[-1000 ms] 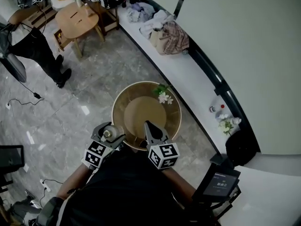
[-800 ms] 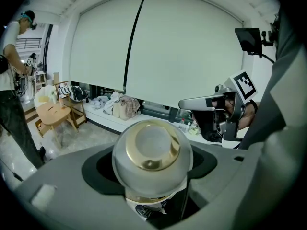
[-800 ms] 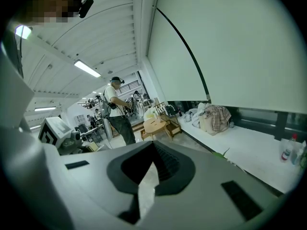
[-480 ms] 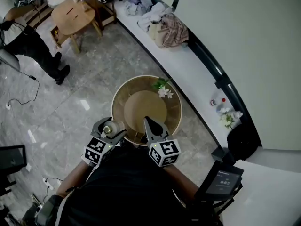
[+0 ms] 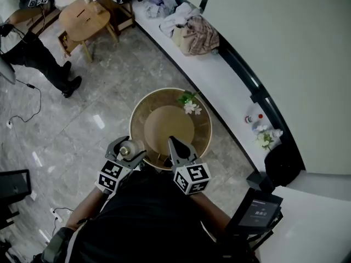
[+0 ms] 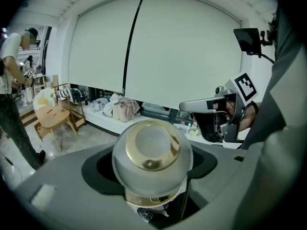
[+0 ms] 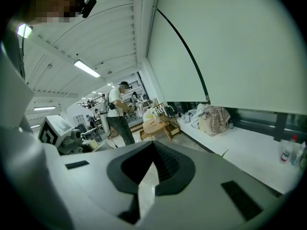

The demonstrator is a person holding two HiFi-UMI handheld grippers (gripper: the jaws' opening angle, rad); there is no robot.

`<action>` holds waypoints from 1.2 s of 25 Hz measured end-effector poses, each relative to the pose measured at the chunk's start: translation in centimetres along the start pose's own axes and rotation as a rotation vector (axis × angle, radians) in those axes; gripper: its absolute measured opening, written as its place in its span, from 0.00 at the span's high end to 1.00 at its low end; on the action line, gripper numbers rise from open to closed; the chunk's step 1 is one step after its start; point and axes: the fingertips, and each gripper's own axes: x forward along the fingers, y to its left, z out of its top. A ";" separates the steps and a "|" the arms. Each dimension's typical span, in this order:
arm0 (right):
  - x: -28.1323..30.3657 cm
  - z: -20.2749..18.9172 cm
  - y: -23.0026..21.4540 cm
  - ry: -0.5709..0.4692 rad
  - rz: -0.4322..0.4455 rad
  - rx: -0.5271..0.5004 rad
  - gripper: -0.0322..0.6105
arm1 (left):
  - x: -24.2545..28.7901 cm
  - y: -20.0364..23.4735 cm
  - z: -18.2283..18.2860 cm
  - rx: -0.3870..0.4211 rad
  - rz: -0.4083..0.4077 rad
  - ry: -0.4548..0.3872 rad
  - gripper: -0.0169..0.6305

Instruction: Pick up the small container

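Grip is solid on the left: the left gripper [image 6: 152,178] has its jaws closed tight around the small container [image 6: 152,152], a rounded silver pot with a gold-ringed lid that faces straight into the left gripper view. From the head view, that left gripper [image 5: 125,151] hangs just outside the near-left rim of the round wooden table [image 5: 138,126], with the small container [image 5: 125,150] up in the air between its fingers, clear of the tabletop. Over on the right, the right gripper [image 5: 175,147] has its jaws pressed together with nothing between them, and its tip pokes over the table's near edge. The right gripper view confirms it: the right gripper [image 7: 147,183] has pads meeting in one line. Both forearms are tucked in close to the person's torso, with the marker cubes nearest the body and both tools pointing forward. White flowers [image 5: 190,107] lie at the table's far rim. Beyond, clothes [image 5: 192,33] are piled on a white ledge [image 5: 222,89], and a person [image 5: 34,52] stands by a small wooden stool [image 5: 83,19].
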 end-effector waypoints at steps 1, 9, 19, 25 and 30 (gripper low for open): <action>0.0 0.0 0.0 0.000 0.000 0.001 0.94 | 0.0 0.0 0.0 -0.001 0.000 0.000 0.46; -0.1 -0.1 0.3 0.000 0.004 -0.003 0.94 | -0.2 0.0 -0.3 0.001 0.007 0.002 0.46; -0.3 -0.4 1.0 -0.002 0.019 -0.018 0.94 | -0.4 -0.4 -0.6 0.005 0.004 -0.004 0.46; -0.4 -0.5 0.9 -0.002 0.017 -0.016 0.94 | -0.4 -0.4 -0.7 0.004 0.007 0.000 0.46; -0.6 -0.8 1.1 0.000 0.015 -0.017 0.94 | -0.6 -0.6 -0.9 0.007 0.003 -0.001 0.46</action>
